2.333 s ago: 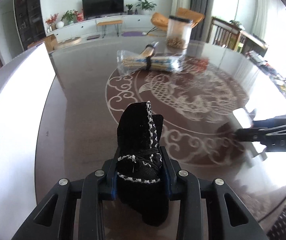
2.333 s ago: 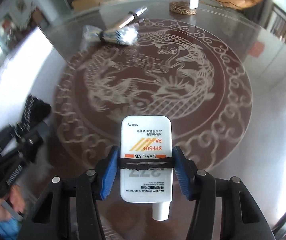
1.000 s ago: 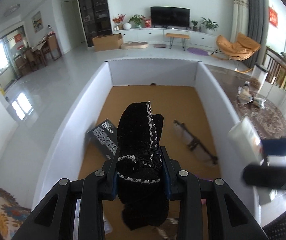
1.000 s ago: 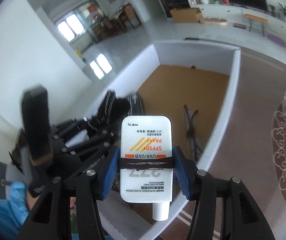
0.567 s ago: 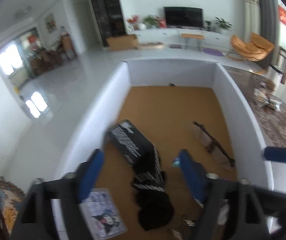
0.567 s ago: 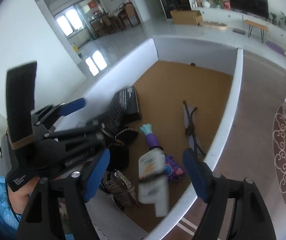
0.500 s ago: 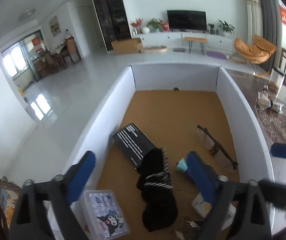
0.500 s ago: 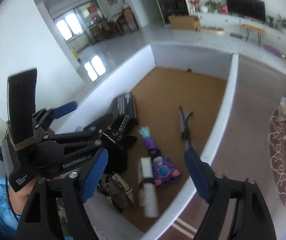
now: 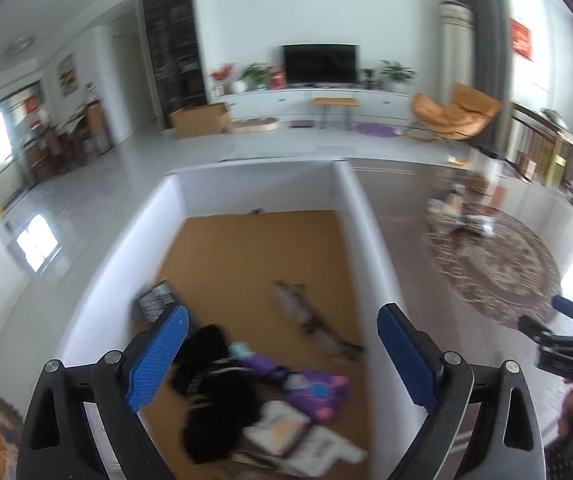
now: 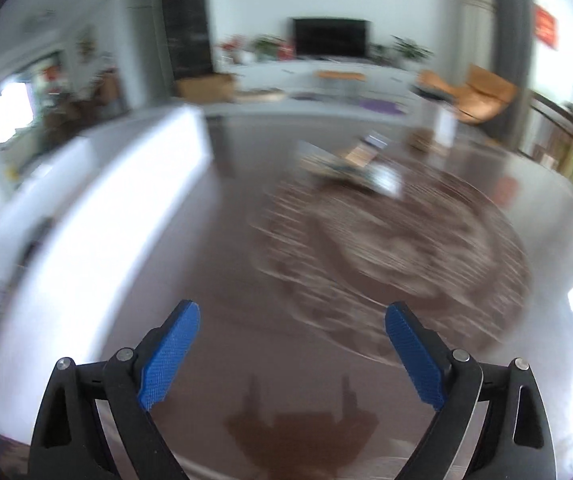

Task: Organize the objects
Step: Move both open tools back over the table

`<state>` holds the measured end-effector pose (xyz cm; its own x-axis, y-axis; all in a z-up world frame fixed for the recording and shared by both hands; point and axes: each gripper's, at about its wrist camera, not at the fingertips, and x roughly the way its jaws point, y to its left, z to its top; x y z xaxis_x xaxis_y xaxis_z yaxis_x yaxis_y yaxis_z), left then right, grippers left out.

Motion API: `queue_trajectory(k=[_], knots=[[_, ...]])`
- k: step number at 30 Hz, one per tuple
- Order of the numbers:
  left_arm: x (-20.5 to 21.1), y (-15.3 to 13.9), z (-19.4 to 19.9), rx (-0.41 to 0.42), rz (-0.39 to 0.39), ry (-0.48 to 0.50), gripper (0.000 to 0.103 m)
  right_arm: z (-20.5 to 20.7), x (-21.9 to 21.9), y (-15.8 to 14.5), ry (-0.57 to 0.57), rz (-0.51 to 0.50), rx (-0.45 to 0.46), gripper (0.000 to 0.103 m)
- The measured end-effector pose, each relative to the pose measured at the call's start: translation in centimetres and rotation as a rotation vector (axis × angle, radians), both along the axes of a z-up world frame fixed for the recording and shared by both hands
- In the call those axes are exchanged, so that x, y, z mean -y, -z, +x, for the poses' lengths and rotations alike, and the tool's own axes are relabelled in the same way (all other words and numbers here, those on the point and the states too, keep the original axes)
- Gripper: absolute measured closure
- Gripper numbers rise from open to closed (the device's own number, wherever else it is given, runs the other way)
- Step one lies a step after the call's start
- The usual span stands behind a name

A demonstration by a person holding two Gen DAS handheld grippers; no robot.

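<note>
Lying now on the brown floor of the white bin (image 9: 366,240), the black pouch (image 9: 214,384) and the white sunscreen tube (image 9: 286,428) are resting below and between the left gripper (image 9: 282,354) fingers, which were clamped on the pouch a second ago and are now spread apart and empty. The right gripper (image 10: 292,354), fingers likewise apart after dropping the tube, is swinging back over the counter (image 10: 246,320), where the bagged bundle (image 10: 350,168) is waiting well ahead, probably the next pickup.
</note>
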<state>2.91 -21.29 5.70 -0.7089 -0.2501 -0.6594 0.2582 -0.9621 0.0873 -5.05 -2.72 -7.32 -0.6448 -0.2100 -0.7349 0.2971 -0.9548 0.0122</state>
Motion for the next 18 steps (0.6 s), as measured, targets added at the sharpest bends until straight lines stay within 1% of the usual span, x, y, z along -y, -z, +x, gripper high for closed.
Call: queue_trajectory(k=[4,7,9,11,15,18], knots=[[-4.7,-0.6,-0.6,0.005,-0.017,0.107,0.007,-0.2,-4.7,2.2,0.099,0.065,0.003,0.009],[-8.1,-0.7,-1.1,0.011,-0.015,0.185,0.007,-0.1,-6.3,2.9,0.136,0.072,-0.015,0.009],[-10.4,-0.5,-1.5,0.021,-0.010,0.233,0.007,-0.3,-6.8,3.5,0.145,0.050,-0.007,0.009],[-12.1,-0.3,-1.9,0.037,-0.002,0.269,0.007,-0.4,-6.4,3.6,0.133,0.031,0.000,0.009],[-15.2,0.9,-2.9,0.078,0.035,0.325,0.007,-0.4,-6.0,3.5,0.106,0.072,-0.027,0.009],[-16.5,2.3,-3.5,0.123,0.077,0.338,0.007,0.0,-5.9,3.8,0.110,0.074,-0.010,0.009]])
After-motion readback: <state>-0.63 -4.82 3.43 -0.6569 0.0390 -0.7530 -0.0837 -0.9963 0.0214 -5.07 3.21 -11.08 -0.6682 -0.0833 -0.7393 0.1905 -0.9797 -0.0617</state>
